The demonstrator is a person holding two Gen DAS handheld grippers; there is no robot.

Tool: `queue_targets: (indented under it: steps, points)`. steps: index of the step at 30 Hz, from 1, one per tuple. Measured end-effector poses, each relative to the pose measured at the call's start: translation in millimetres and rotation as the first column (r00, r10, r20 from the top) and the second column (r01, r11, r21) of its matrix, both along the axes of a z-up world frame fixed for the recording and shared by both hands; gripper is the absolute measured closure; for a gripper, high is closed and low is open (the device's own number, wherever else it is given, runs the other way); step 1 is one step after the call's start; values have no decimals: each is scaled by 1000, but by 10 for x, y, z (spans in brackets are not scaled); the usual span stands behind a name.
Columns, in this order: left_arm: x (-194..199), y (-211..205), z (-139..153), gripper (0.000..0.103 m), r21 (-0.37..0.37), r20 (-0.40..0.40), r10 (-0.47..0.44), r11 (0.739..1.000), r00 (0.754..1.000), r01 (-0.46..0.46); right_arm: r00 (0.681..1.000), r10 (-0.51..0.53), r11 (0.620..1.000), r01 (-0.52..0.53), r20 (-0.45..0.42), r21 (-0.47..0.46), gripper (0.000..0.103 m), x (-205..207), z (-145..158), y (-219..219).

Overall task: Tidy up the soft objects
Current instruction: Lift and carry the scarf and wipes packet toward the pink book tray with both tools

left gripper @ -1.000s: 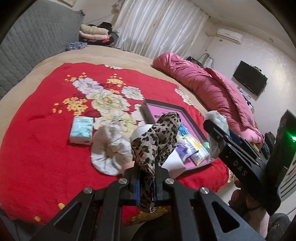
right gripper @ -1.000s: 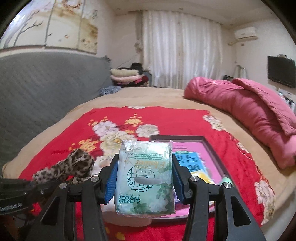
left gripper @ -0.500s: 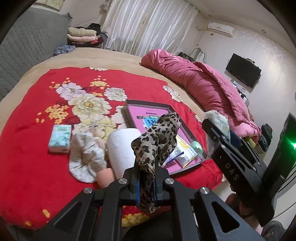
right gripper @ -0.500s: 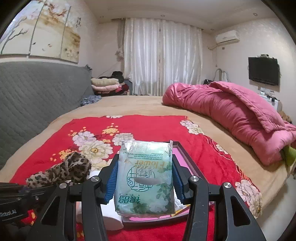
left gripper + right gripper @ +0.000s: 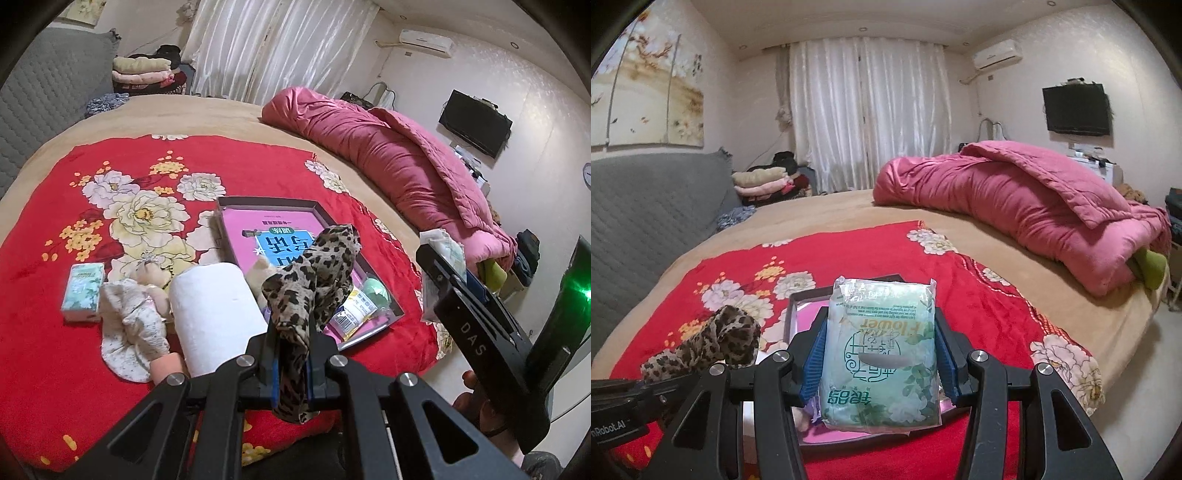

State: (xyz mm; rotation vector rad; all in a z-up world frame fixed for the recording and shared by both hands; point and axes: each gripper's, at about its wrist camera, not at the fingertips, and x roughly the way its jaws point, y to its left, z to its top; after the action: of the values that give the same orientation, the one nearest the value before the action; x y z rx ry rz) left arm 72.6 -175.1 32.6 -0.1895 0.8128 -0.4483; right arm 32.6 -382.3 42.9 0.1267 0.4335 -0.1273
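My left hand-held gripper [image 5: 291, 354] is clamped narrow on the leopard-print scarf [image 5: 314, 273], which bunches up above the fingers over the bed's near edge. My right hand-held gripper [image 5: 881, 354] is closed on the green tissue pack [image 5: 881, 354], held upright over the tray [image 5: 792, 306]. Below the left gripper: white paper roll [image 5: 214, 310] on the red floral blanket [image 5: 55, 229], cream lace cloth [image 5: 129, 332] just left of it, second small tissue pack [image 5: 82, 291] further left. Tray holds a pink-and-blue book [image 5: 273, 229], a green round item [image 5: 376, 291] and a packet [image 5: 351, 314]. Further back: pink quilt [image 5: 388, 155] bundled on the tan bedspread, folded clothes stack [image 5: 144, 70] by the curtains.
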Motion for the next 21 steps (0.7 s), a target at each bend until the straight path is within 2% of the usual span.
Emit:
queue_targets:
  steps: [11, 21]
  points:
    - [136, -276, -103, 93, -8, -34, -66, 998, 997, 66, 999, -42, 998, 42, -10, 50, 50, 38, -112, -232]
    - [493, -641, -304, 93, -76, -136, -106, 992, 985, 96, 996, -88, 993, 91, -33, 79, 50, 76, -225, -440]
